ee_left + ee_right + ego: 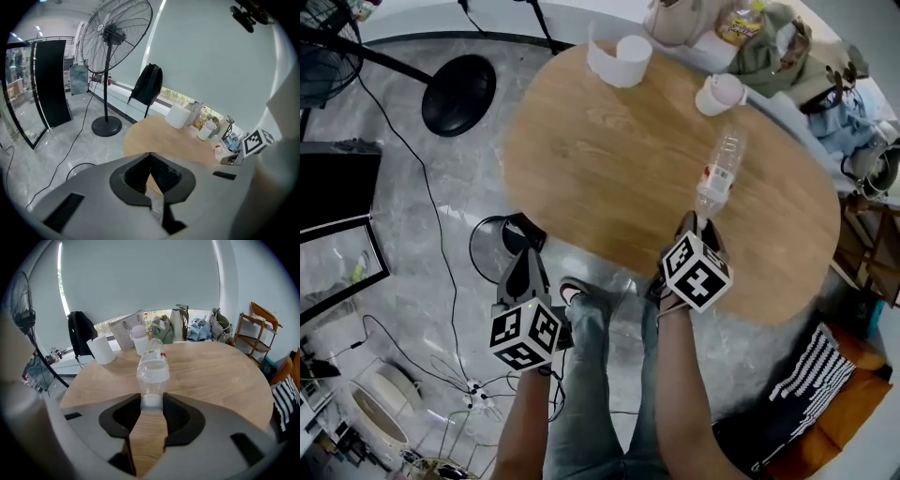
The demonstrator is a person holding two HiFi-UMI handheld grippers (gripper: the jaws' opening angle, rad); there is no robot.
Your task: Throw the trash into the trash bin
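My right gripper (151, 400) is clenched on the cap end of the clear plastic bottle (719, 173). The jaws stand partway apart, with the white cap pinched between the pads. My left gripper (150, 157) has its tips together and nothing between them.

By count I see two grippers, each with its marker cube, and one bottle. There is one oval wooden table (609, 159). Two white containers sit on it, a plain one (630, 58) and a lidded one (719, 94), both toward the top of the head view. A heap of bags lies along the table's upper right edge, and I cannot count them reliably. One standing fan (115, 42) fills the upper left of the left gripper view.

In the head view the bottle sits right of centre, over the table. It reaches from the right gripper's jaws up toward the upper right, its label about halfway along. The left gripper is lower left of centre, off the table and well apart from the bottle. A dark round rim (483, 248) lies on the floor beside its tips, and I cannot tell whether that is the bin.
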